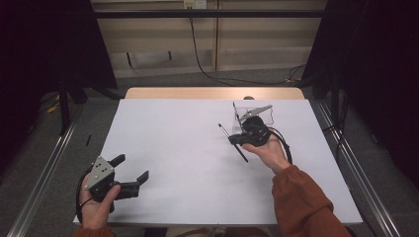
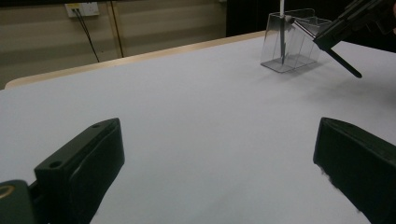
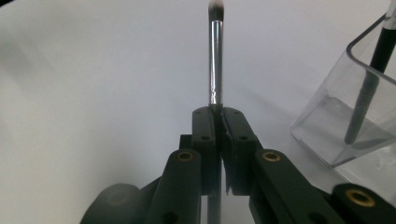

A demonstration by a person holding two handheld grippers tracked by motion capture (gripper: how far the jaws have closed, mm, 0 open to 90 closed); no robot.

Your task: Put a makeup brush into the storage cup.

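Clear plastic forms the brush holder [image 1: 259, 114] at two o'clock on the white table [image 1: 188, 163], one brush [image 3: 369, 88] standing inside. Just beside it, a makeup brush [image 3: 215, 56] is clamped in the right gripper [image 1: 236, 138]. At seven o'clock, the left gripper [image 1: 133, 169] is held wide open, empty.

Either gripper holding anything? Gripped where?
Right gripper is shut on a makeup brush, clamped on its dark handle just below the metal ferrule. Left gripper is open, holding nothing.
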